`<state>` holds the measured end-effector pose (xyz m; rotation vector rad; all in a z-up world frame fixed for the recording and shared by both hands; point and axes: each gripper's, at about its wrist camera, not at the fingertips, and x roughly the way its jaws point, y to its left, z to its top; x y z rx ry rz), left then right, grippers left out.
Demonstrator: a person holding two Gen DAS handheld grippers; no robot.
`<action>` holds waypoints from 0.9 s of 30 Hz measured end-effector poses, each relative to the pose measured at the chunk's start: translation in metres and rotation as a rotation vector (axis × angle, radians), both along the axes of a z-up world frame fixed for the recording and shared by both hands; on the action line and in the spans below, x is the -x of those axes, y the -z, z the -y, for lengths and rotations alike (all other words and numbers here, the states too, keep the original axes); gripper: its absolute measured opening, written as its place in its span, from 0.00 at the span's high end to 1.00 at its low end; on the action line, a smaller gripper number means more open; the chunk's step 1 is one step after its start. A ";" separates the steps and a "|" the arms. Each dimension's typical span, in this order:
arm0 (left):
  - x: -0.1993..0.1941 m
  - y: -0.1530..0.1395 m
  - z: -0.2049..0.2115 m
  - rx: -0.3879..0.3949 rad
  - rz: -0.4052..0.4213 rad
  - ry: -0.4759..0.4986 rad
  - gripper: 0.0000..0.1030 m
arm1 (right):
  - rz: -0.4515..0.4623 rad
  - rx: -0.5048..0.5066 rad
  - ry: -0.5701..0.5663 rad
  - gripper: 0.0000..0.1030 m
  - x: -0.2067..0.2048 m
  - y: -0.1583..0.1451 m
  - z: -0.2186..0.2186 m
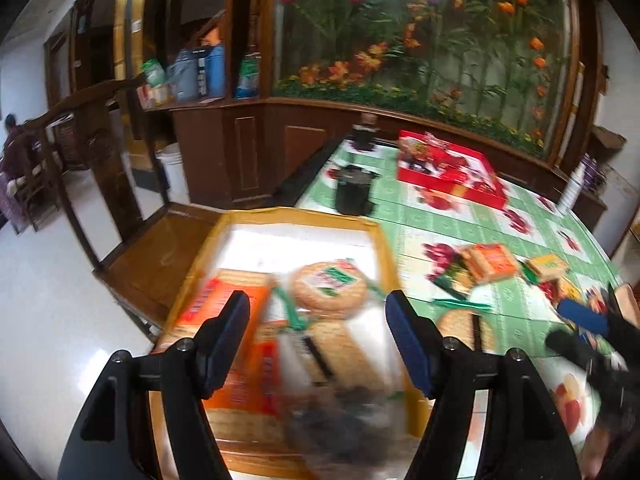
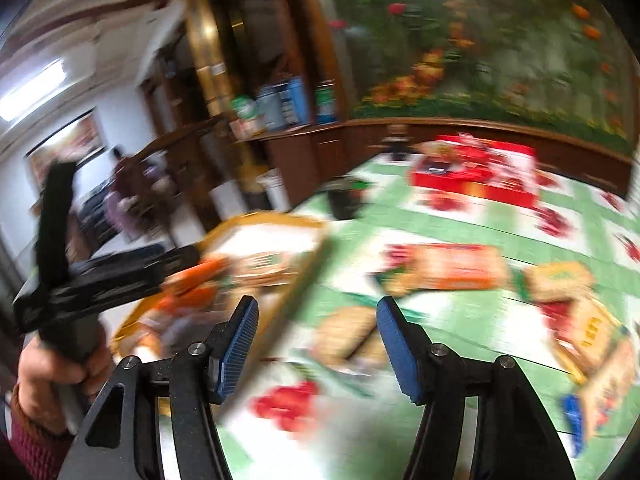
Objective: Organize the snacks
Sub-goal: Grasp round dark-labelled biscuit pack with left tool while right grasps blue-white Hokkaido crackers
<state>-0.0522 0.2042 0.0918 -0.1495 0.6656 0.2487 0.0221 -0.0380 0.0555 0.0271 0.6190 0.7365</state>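
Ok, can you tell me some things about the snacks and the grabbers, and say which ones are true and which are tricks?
1. The left gripper is open and holds nothing. True.
2. The yellow-rimmed tray has no snacks in it. False: a round cracker pack and orange packs lie in it.
3. Some snack packs lie on the green tablecloth, outside the tray. True.
4. The red box sits inside the tray. False: it sits on the tablecloth, farther back.
5. The right gripper is squeezing a snack. False: it is open, holding nothing.
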 end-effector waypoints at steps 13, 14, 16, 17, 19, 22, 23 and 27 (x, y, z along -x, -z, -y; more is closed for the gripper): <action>-0.046 0.040 0.114 0.007 -0.170 0.283 0.21 | -0.208 -0.055 0.600 0.34 -0.057 0.026 0.205; -0.050 0.044 0.117 0.003 -0.185 0.282 0.21 | -0.233 -0.064 0.625 0.33 -0.057 0.029 0.215; -0.057 0.053 0.124 -0.004 -0.212 0.289 0.21 | -0.279 -0.061 0.674 0.27 -0.059 0.035 0.230; -0.059 0.056 0.126 -0.018 -0.224 0.284 0.20 | -0.294 -0.064 0.682 0.27 -0.059 0.037 0.234; -0.068 0.063 0.132 -0.061 -0.254 0.278 0.20 | -0.332 -0.065 0.686 0.27 -0.064 0.043 0.239; -0.077 0.071 0.140 -0.111 -0.289 0.270 0.20 | -0.364 -0.032 0.699 0.27 -0.069 0.052 0.235; -0.081 0.075 0.144 -0.120 -0.302 0.280 0.20 | -0.373 -0.037 0.686 0.27 -0.071 0.055 0.232; -0.085 0.083 0.152 -0.147 -0.308 0.277 0.20 | -0.392 -0.028 0.597 0.22 -0.077 0.063 0.212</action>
